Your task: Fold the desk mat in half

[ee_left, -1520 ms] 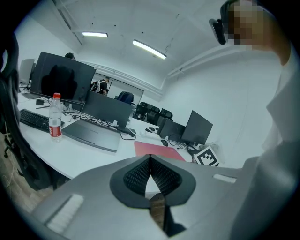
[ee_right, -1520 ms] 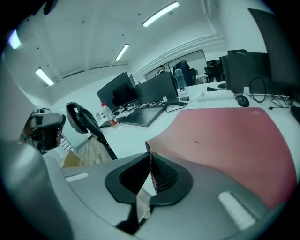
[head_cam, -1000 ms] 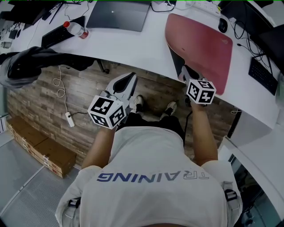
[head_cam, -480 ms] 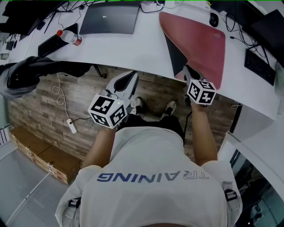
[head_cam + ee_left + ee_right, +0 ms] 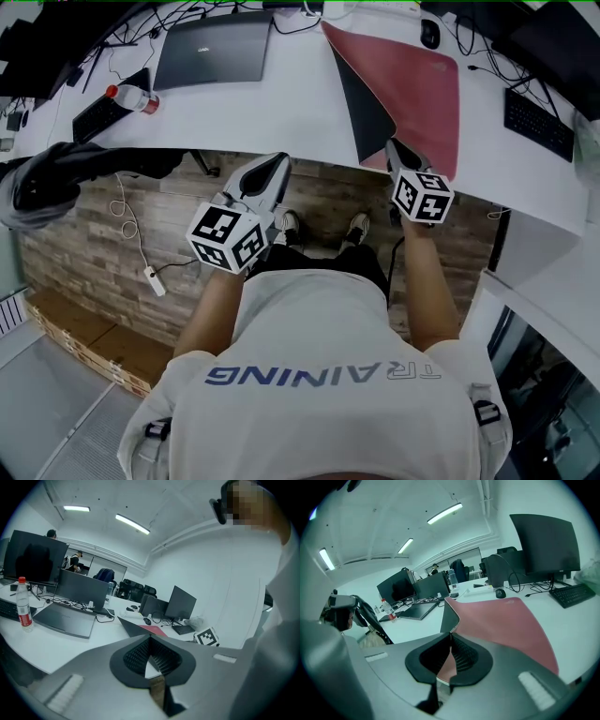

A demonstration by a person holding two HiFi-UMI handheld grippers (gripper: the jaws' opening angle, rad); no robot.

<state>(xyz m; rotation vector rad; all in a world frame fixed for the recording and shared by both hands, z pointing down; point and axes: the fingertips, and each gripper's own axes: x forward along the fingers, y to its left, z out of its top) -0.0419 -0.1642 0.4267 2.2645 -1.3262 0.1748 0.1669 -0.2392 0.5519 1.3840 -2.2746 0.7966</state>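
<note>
Desk mat point(image 5: 417, 80), red on top and dark beneath, lies on the white desk point(image 5: 300, 103) at about one o'clock in the head view. Its near left corner is raised off the surface, so the dark underside faces left.

At nine o'clock a black shape, perhaps a chair back point(image 5: 56, 173) with a jacket over it, juts across the desk's near edge. At eleven o'clock lies a water bottle point(image 5: 131, 98) with a red cap, and toward twelve a closed laptop point(image 5: 214, 49).

The left gripper point(image 5: 275, 164) hangs near the centre, above the wood floor point(image 5: 84, 225) and just short of the desk edge, well apart from the mat. Its own view shows the jaws together with nothing in them.

The right gripper point(image 5: 394, 150), at two o'clock from centre, is clenched on the mat's raised near edge. The right gripper view shows that thin edge pinched between the pads. The head view cannot show this grip, since the marker cube point(image 5: 423, 195) and the gripper body cover it.

A mouse point(image 5: 430, 35) sits just past the mat's far edge at one o'clock. A keyboard point(image 5: 536, 124) lies apart at two o'clock.
</note>
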